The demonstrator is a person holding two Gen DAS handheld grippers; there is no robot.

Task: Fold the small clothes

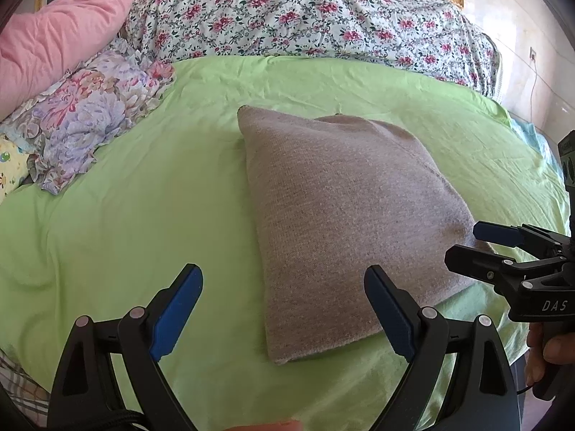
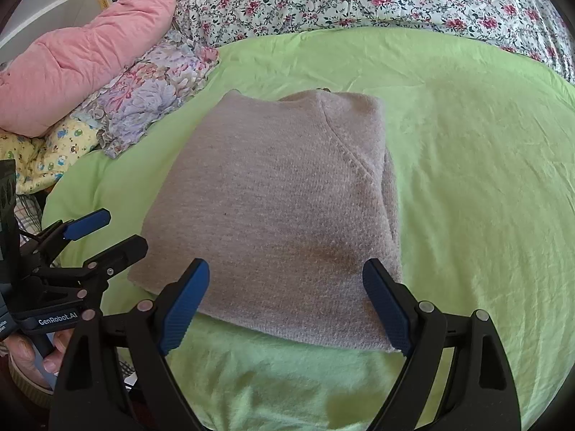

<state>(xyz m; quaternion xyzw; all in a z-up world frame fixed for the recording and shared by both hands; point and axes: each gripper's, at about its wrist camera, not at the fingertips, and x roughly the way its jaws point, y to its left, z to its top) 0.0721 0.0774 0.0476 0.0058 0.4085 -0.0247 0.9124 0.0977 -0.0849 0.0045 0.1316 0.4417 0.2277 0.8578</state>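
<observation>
On a green sheet (image 1: pixel 143 215) lies a folded grey knit (image 1: pixel 341 215); the left gripper (image 1: pixel 284 309) hovers near it, fingers spread, holding nothing. Right wrist view: the right gripper (image 2: pixel 285 305) (also spread, empty) hovers over the knit's (image 2: pixel 273 208) near edge.

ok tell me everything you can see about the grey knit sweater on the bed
The grey-beige knit sweater is folded into a compact, roughly rectangular bundle, lying flat on the green sheet. The fabric looks like soft, fine wool-like knit. A diagonal raglan-style seam crosses its top right area, and a darker brownish patch shows near the front edge. Layers stack at its right side. Nothing grips it: both hand-held grippers sit open near its front edge, apparently not touching it.
</observation>
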